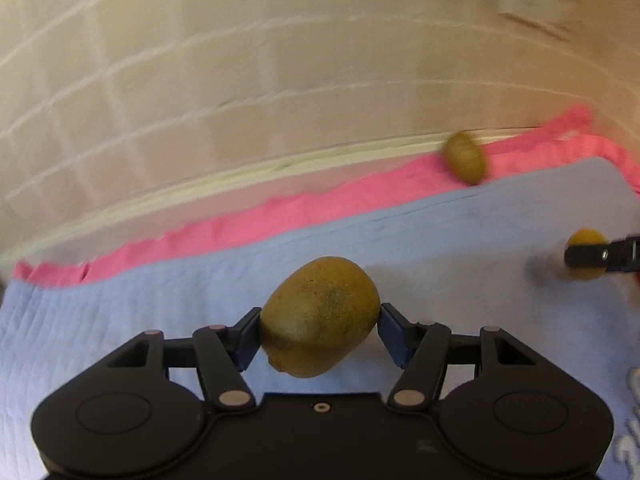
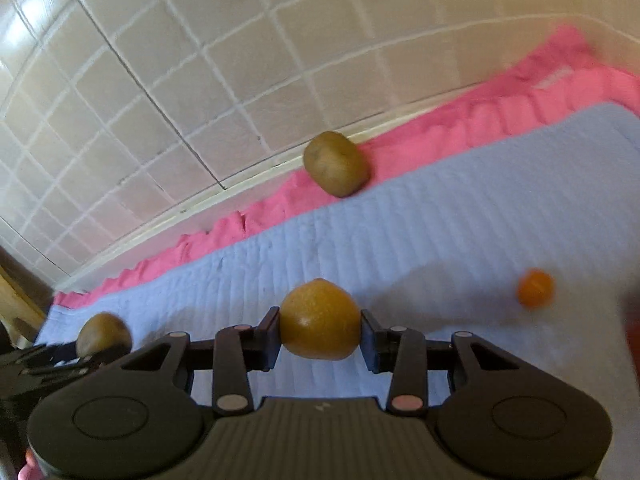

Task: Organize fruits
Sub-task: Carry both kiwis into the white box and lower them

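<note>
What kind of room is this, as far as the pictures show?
Probably a home kitchen or similar tiled room: a tiled wall stands behind a surface covered with a blue quilted cloth over pink fabric, with fruit on it.

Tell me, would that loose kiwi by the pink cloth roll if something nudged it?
Probably. The kiwi is rounded and egg-shaped, so it would likely wobble off unevenly. The soft pink cloth beneath it may slow it.

You see a brown-green speckled kiwi [image 1: 320,316] against black gripper parts, and a yellow-brown citrus fruit [image 2: 320,320] in the other view. A second kiwi [image 2: 336,163] sits where the pale blue quilted ribbed cloth [image 2: 460,220] meets its pink frill [image 2: 500,120]. A small orange fruit [image 2: 535,289] glows bright; the wall tiles [image 2: 200,60] are cream with white grout.
</note>
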Tool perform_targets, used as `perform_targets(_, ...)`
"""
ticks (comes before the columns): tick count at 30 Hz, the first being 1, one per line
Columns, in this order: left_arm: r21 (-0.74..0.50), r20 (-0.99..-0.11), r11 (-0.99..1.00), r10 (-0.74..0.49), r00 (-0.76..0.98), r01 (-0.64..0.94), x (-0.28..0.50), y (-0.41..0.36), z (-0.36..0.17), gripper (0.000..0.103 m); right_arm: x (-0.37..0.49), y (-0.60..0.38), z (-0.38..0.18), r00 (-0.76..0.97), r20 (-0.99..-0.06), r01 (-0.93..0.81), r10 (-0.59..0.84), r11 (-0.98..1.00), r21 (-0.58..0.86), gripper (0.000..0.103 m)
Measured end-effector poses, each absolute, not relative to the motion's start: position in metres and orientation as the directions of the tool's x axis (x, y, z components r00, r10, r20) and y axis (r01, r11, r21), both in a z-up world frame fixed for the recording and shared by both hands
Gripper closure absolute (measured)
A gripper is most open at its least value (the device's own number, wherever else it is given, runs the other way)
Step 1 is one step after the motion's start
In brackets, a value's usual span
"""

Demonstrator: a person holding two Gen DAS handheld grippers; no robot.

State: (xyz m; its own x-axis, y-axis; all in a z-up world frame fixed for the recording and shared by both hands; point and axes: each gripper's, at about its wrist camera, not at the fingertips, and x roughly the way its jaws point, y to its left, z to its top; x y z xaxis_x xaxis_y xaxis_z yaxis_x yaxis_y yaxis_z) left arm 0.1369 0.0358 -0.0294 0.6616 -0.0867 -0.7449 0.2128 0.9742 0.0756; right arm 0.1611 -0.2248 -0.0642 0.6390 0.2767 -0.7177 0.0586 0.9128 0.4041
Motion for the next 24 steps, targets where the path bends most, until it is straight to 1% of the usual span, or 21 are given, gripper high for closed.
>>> perform_targets(5, 0.091, -0.714, 0.921, -0.205, 0.670, 0.378, 0.117, -0.028, -0.002, 0.030, 0.091, -0.270, -0.036, 0.703, -0.674, 0.118, 0.227, 0.897, 0.426, 0.061)
perform_targets(9, 0.103, -0.687, 0.851, -0.313, 0.656, 0.514, 0.100, -0.090, 0.014, 0.030, 0.030, -0.305, -0.019, 0.751, -0.649, 0.202, 0.118, 0.896, 0.396, 0.061)
perform_targets(13, 0.123, -0.676, 0.753, -0.413, 0.610, 0.647, 0.084, -0.152, 0.021, 0.029, -0.020, -0.340, -0.011, 0.774, -0.633, 0.298, 0.030, 0.864, 0.405, 0.061)
perform_targets(18, 0.136, -0.659, 0.640, -0.512, 0.551, 0.757, 0.063, -0.224, 0.027, 0.029, -0.072, -0.374, -0.004, 0.769, -0.634, 0.402, -0.078, 0.831, 0.385, 0.061)
perform_targets(21, 0.102, -0.650, 0.568, -0.583, 0.487, 0.817, 0.053, -0.266, 0.031, 0.029, -0.093, -0.391, -0.004, 0.761, -0.635, 0.451, -0.132, 0.812, 0.371, 0.061)
perform_targets(24, 0.018, -0.663, 0.490, -0.646, 0.377, 0.871, 0.048, -0.305, 0.032, 0.029, -0.111, -0.410, -0.003, 0.739, -0.642, 0.506, -0.203, 0.797, 0.331, 0.061)
